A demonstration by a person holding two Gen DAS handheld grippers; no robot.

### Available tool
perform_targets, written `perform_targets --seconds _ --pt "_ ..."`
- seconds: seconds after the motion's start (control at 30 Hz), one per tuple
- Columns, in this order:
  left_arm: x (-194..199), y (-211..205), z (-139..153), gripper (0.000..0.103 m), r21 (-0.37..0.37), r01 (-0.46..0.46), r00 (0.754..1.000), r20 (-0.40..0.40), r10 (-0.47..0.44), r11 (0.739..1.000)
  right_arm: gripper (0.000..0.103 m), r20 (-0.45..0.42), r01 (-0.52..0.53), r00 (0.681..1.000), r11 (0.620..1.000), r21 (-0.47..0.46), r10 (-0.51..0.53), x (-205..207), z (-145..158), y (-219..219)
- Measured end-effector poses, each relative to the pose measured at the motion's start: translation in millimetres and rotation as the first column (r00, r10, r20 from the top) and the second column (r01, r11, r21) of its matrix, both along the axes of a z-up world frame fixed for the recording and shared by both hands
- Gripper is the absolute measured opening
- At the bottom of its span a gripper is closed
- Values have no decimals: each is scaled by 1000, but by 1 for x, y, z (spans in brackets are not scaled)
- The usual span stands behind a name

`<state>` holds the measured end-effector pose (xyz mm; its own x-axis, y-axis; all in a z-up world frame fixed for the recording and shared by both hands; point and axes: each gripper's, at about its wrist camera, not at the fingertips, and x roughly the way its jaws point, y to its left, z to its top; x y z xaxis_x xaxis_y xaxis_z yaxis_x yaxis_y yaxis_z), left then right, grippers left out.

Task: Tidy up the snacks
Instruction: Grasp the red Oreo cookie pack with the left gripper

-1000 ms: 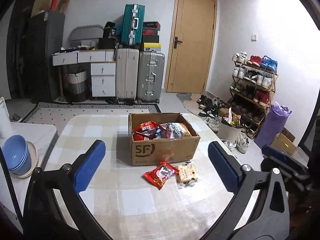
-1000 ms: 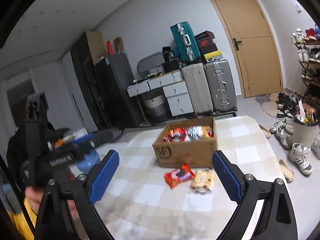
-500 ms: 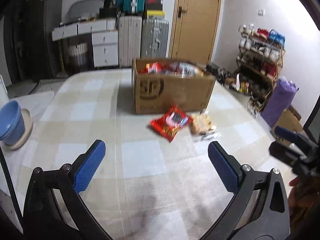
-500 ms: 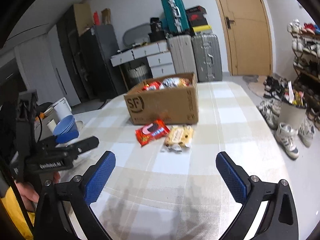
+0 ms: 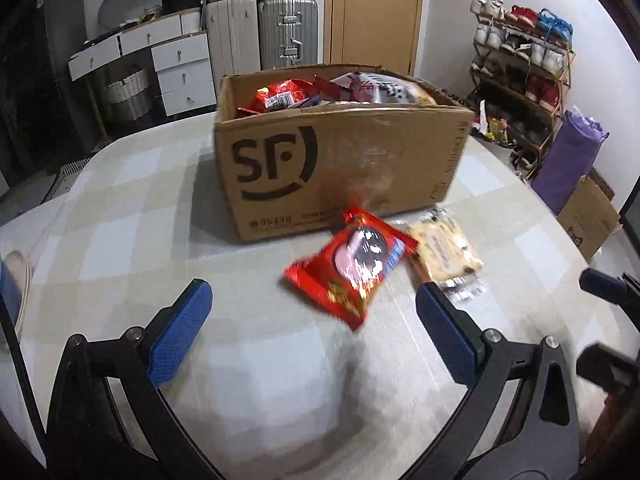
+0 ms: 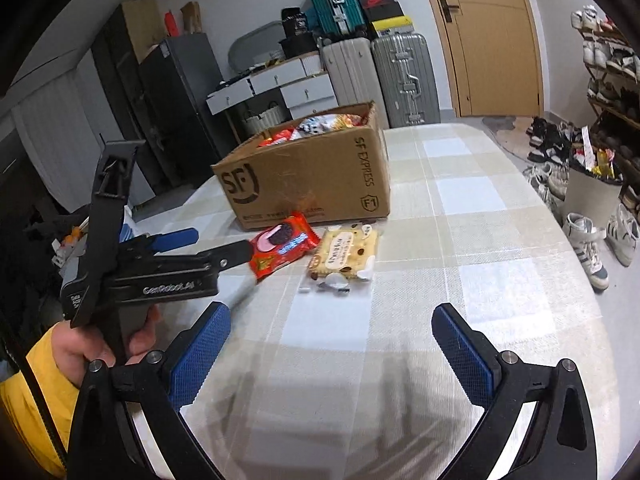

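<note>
On the checked table (image 5: pixel 120 240), red snack packet (image 5: pixel 352 264) motion-blurred, box (image 5: pixel 340 168) contents half hidden, both claws spread, left claw (image 5: pixel 312 332), right claw (image 6: pixel 332 344)

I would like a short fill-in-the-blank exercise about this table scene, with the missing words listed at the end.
1. The cardboard box bears the large printed letters ____.
2. Two snack packs lie on the table in front of the box: a pale biscuit pack and a ____ one.
3. The jaws of the left gripper stand ____, holding nothing.
4. In the right wrist view, the biscuit pack lies to the ____ of the red pack.

Missing words: SF; red; open; right
</note>
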<state>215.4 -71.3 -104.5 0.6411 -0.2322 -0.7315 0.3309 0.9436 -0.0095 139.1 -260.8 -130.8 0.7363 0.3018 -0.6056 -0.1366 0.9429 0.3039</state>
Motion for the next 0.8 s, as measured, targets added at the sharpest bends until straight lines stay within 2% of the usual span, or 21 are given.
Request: perform_targets --seconds 0.13,0.23,0.37,0.4,0.53,0.57,0.67,0.8 --pt "29 -16 -13 100 10 39 999 -24 -39 999 102 -12 8 1000 1000 21 -7 15 -6 -4" --pt "50 -25 -26 87 10 74 994 -76 -73 997 102 -19 -7 1000 999 34 7 20 -11 -5" --pt "69 -39 -39 80 18 122 988 -98 -119 992 102 -26 -8 1000 999 50 10 23 -16 -8" --pt "69 -42 -40 72 13 140 985 -104 -138 990 102 -30 -7 1000 999 54 8 23 -17 -8" --pt "75 -54 -47 55 5 189 976 -115 -187 982 102 -41 1 999 997 77 3 24 -22 -12" --pt "80 -55 -50 41 -31 208 966 -148 -211 978 102 -43 3 999 997 79 1 24 -23 -12" --pt "84 -57 -52 41 -31 196 969 -149 -199 980 102 -47 5 999 996 87 -1 23 -24 -13" --pt "90 -50 -54 41 -69 164 970 -167 -174 984 102 -46 9 999 996 90 -5 20 -23 -14"
